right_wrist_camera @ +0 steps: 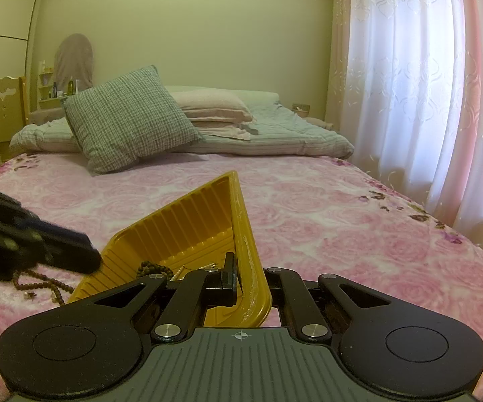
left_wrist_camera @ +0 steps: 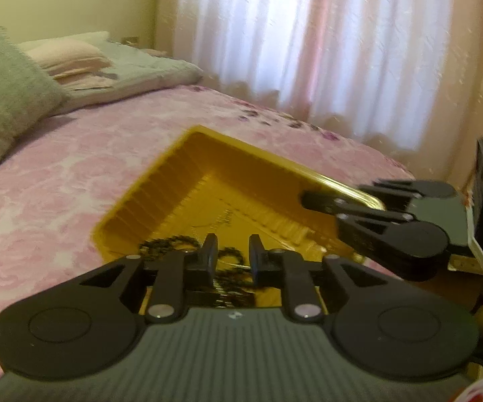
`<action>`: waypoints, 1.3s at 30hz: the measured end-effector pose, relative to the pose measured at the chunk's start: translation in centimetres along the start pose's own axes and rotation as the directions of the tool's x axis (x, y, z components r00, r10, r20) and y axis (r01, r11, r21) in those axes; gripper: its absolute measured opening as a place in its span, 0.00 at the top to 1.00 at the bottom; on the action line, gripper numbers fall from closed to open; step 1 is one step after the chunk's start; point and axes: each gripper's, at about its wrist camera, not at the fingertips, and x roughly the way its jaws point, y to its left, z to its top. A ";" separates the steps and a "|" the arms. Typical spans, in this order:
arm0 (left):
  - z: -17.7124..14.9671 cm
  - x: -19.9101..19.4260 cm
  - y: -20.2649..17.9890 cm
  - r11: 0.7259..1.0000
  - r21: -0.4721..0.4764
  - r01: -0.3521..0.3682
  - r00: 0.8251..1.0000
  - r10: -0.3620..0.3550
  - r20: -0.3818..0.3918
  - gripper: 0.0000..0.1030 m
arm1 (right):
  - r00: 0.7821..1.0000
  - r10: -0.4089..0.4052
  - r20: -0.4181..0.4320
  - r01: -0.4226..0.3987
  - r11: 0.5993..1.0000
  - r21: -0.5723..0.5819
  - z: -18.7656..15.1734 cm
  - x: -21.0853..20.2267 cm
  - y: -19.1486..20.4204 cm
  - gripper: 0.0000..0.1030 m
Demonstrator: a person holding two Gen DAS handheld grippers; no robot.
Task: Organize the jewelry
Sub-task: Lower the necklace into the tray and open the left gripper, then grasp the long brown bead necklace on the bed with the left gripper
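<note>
Left wrist view: low over the bed (left_wrist_camera: 57,174), close above the tray (left_wrist_camera: 161,201), facing the curtain (left_wrist_camera: 308,50). Right wrist view: at the tray's (right_wrist_camera: 174,234) rim, facing pillows (right_wrist_camera: 130,120) and wall. Both share tray, bed, curtain (right_wrist_camera: 425,83).

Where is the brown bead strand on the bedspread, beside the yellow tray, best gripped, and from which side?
Probably from above, jaws across one run of the bead strand where it lies flat on the bedspread, away from the yellow tray: it is limp, with no stiff part.

Yellow ribbed tray (right_wrist_camera: 187,231) tilted on bed, dark bead strand (left_wrist_camera: 187,246) inside
</note>
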 end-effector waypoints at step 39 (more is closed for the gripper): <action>-9.6 0.7 9.0 0.944 0.044 -0.326 0.931 0.329 -0.156 0.79 | 1.000 -0.008 -0.009 0.007 1.000 -0.010 -0.2 -0.1 -0.3 0.94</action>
